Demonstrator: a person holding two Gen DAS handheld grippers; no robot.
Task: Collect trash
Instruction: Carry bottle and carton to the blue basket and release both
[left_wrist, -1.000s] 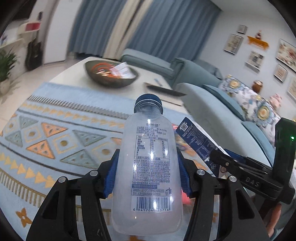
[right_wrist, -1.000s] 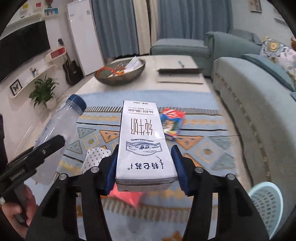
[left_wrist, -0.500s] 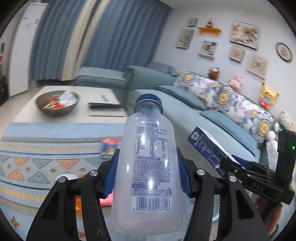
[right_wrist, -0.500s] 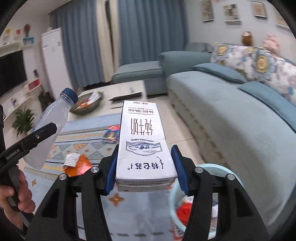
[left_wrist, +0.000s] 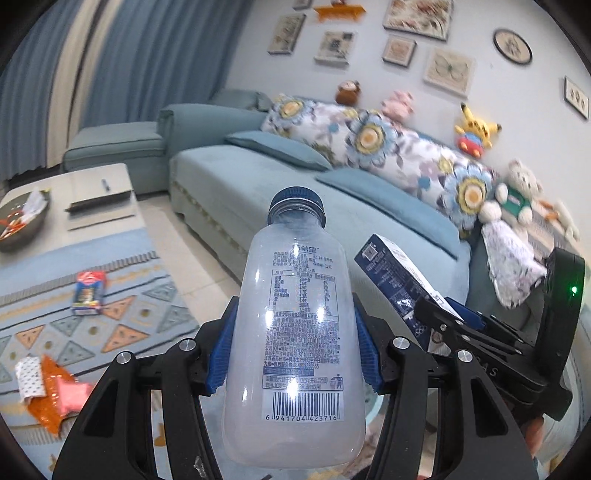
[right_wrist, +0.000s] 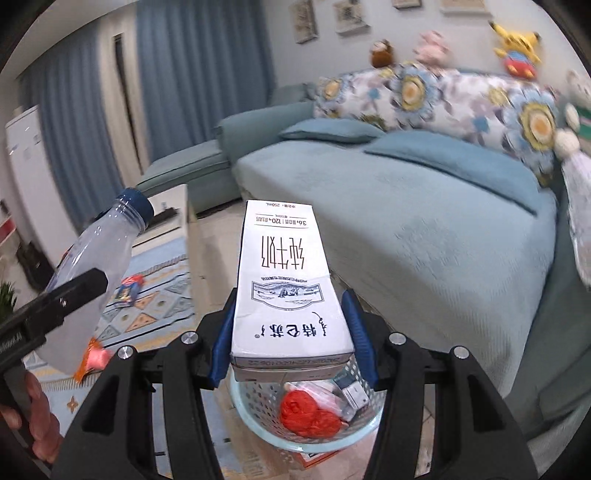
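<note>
Left wrist view: the left gripper (left_wrist: 291, 354) has its jaws clamped on the belly of a clear plastic bottle (left_wrist: 295, 332), blue cap pointing away, held in the air in front of the teal sofa (left_wrist: 332, 206). It looks empty, so light, thin-walled and slick; the mid-body hold suits it, though a hard squeeze would likely buckle it. A small carton (left_wrist: 88, 288) and an orange wrapper (left_wrist: 55, 387) lie on the patterned rug (left_wrist: 147, 314); both look light, the wrapper limp and best pinched at an edge

Right wrist view: the right gripper (right_wrist: 291, 350) has its jaws closed on the sides of a white milk carton (right_wrist: 288, 288), held just above a pale perforated trash basket (right_wrist: 258, 410) that already holds red crumpled waste. The carton is stiff-edged and light, and its flat side faces take the grip well
</note>
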